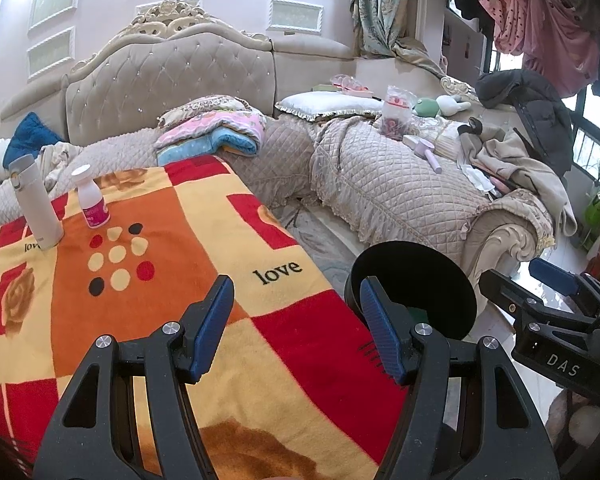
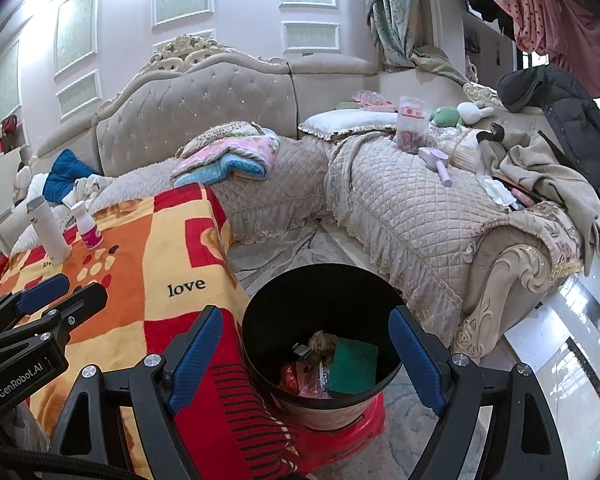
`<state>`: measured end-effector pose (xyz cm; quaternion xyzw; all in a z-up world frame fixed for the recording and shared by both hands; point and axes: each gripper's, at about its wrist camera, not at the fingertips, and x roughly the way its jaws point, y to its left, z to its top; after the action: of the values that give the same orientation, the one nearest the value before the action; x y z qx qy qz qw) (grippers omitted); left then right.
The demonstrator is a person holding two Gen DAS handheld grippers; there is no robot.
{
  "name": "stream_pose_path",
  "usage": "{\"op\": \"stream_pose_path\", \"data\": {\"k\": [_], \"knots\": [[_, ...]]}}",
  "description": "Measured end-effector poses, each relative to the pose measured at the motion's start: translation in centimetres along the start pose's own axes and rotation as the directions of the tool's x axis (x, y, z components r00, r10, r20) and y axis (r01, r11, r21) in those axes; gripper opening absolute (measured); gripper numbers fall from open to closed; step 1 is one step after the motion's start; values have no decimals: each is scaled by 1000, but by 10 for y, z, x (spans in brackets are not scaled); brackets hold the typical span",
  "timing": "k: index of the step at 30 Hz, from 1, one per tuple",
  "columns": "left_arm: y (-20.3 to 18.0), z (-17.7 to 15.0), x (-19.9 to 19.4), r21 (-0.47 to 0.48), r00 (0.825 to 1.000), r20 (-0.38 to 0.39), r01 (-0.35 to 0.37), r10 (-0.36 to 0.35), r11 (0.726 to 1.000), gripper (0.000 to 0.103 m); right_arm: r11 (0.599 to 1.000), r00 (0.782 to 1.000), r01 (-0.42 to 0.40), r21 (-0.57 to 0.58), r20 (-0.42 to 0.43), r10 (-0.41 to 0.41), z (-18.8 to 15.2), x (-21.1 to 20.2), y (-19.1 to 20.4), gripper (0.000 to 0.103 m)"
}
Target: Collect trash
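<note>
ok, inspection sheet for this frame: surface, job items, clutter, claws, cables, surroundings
Surface: table under a patterned blanket printed "love".
Job's things: black bin on a red stool beside the table; it holds a green pad, crumpled paper and wrappers.
Clutter: white flask and small white bottle with pink label, upright at the far end of the blanket.
Claws: left claw open over the blanket, empty; right claw open above the bin, empty.
Cables: nothing seen.
Surroundings: quilted sofa piled with folded blankets, clothes, a bag and toys; hanging laundry.
</note>
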<state>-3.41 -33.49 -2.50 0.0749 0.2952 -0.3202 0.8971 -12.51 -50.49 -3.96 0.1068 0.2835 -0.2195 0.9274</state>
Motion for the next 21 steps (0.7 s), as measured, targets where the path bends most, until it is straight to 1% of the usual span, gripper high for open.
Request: {"op": "stream_pose_path", "data": {"k": [21], "knots": [[-3, -4, 5, -2, 1000, -14, 9, -9, 1000, 65, 1000, 1000, 0, -2, -13, 0, -5, 5, -2, 84]]}}
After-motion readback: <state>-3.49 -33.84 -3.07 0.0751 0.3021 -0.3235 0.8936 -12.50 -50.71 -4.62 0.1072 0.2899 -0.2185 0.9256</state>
